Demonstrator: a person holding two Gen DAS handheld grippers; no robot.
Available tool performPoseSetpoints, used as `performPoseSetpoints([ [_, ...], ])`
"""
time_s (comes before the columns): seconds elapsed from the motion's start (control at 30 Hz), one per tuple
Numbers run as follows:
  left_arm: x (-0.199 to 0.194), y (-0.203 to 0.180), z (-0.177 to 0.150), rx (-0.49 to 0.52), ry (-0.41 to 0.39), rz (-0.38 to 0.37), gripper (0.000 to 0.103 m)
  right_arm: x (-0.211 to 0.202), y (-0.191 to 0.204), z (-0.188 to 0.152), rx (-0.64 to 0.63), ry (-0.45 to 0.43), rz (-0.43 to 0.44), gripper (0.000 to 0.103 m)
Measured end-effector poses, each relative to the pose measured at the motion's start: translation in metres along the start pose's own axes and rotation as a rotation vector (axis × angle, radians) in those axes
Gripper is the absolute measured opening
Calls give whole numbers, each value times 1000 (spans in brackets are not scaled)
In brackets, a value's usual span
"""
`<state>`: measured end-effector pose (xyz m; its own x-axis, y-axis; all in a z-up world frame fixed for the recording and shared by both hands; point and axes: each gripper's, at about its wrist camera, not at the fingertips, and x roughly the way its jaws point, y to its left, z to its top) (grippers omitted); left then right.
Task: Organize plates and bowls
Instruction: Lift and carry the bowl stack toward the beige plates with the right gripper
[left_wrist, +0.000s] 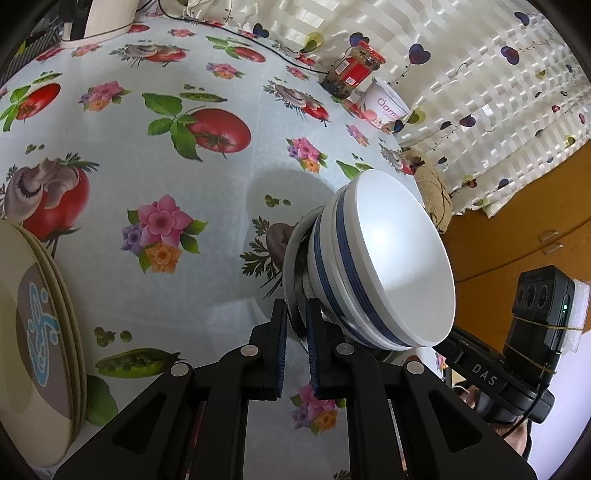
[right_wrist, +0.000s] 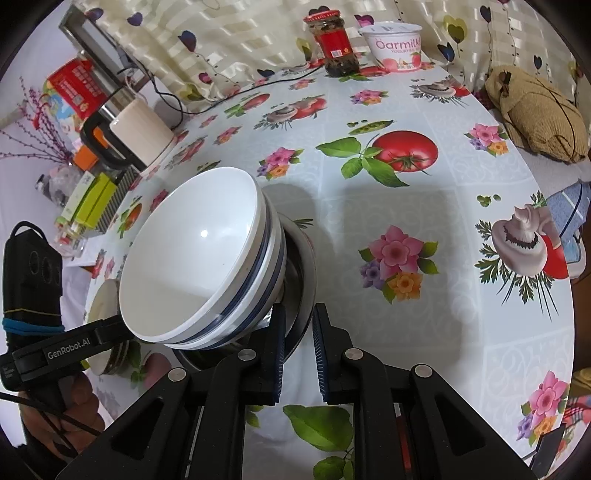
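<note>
Stacked bowls (left_wrist: 384, 266), white with blue bands, sit nested in a steel dish (left_wrist: 295, 266); the whole stack is held off the worktop (left_wrist: 184, 184), tilted.

Left claw (left_wrist: 296, 334) clamped on the dish rim, bowls just right of its tips. Right claw (right_wrist: 298, 332) clamped on the opposite rim, bowls up and left of its tips. Both claws pinch thin metal edge only; neither touches the bowls.

Risks, as judged:
- Bowls rest loose in the dish. More tilt, or one claw dropping below the other, could slide them out.
- Narrow rim grip; any twist between the two hands may let the rim slip from the pads.

Room:
- Open patterned worktop ahead of both claws, shadowed patch directly below, good for setting down.
- Plate stack (left_wrist: 40, 332) far left of the left claw, well apart.
- Jar (right_wrist: 334, 40) and yogurt tub (right_wrist: 393, 44) far ahead by the curtain.
- Kettle (right_wrist: 136, 136) and clutter off ahead-left of the right claw.
- Worktop edge lies close right of the left claw; keep the bowls inboard.
</note>
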<state>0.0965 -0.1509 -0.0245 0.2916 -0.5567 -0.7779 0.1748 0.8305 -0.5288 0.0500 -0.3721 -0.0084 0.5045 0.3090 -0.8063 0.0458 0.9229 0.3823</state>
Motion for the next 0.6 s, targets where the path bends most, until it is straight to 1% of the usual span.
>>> performPoseSetpoints([
  [0.6,-21,2,0,7,-46,15,10,-9,17,4,-41,-30,10,15],
])
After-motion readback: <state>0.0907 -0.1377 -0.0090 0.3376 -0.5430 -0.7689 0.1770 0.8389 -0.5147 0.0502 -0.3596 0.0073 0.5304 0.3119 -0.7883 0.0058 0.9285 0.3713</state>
